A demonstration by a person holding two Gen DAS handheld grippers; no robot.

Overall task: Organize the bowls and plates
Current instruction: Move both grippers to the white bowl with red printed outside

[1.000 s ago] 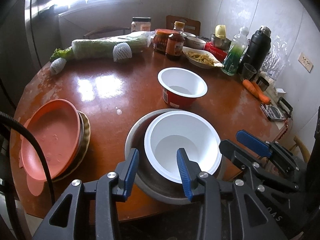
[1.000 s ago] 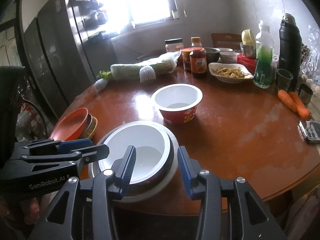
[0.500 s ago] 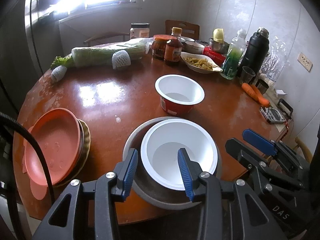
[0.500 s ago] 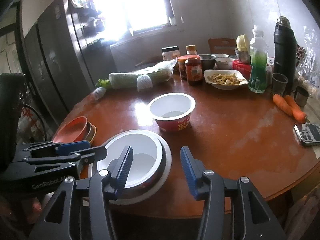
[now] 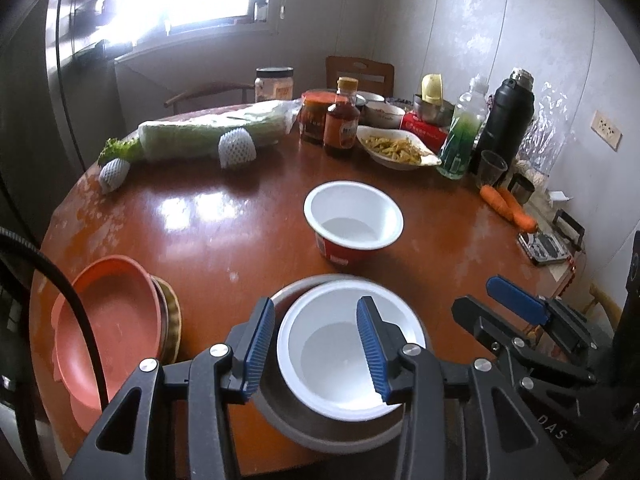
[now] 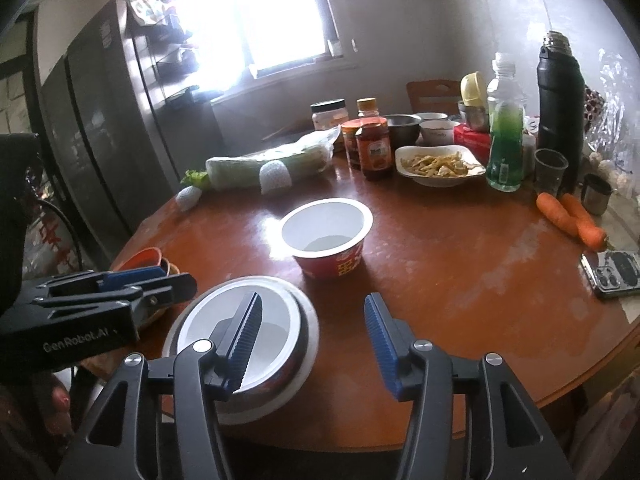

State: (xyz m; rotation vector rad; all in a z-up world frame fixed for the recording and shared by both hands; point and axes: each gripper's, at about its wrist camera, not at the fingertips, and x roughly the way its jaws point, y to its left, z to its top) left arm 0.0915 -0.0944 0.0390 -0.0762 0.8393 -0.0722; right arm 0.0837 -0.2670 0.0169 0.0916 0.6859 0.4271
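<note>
Right wrist view: right gripper [image 6: 312, 344] pulled back, wide, empty; white bowl [image 6: 240, 340] left nested in metal bowl [image 6: 308, 340]. Left gripper [image 5: 316, 344] likewise wide, empty. Red bowl [image 6: 328, 236] ahead, probably next.

Bright daylight pours through the window [image 6: 276, 20], glaring off the round reddish-brown table [image 6: 460, 264]. A dark tall fridge [image 6: 108, 132] stands left of it, a wooden chair [image 5: 360, 74] sits behind the table, pale panelled wall [image 5: 460, 24] carries a socket [image 5: 607, 135].
</note>
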